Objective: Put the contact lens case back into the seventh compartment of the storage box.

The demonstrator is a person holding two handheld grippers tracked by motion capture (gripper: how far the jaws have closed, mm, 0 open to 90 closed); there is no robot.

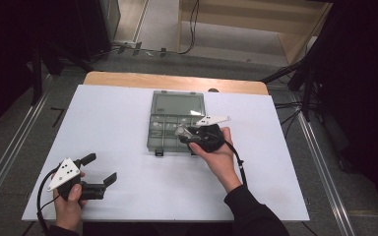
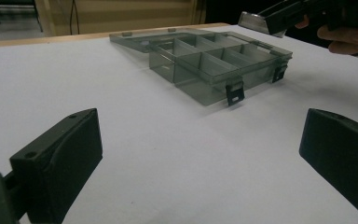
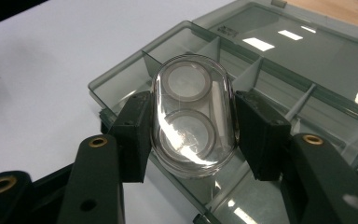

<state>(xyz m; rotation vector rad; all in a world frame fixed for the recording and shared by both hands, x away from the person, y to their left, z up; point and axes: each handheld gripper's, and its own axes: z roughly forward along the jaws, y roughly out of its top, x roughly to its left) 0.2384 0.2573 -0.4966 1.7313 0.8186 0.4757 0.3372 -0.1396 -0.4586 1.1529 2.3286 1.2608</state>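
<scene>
The right gripper [image 3: 193,135] clamps a clear oval plastic capsule [image 3: 194,119] just above the smoky grey compartment box [image 1: 163,129]. If the smooth shell slips, it could miss its compartment. Well left of the box, the left gripper [image 1: 100,169] gapes empty.

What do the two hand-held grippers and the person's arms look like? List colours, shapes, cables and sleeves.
Left hand-held gripper: black body, two blocky black jaws, a white three-cornered plate with dark holes on top, a black cable looping from its rear. Right hand-held gripper: the same black build, with its own white plate and a black cable along the forearm; brass-coloured fittings on its jaw arms. Both sleeves are dark.
</scene>
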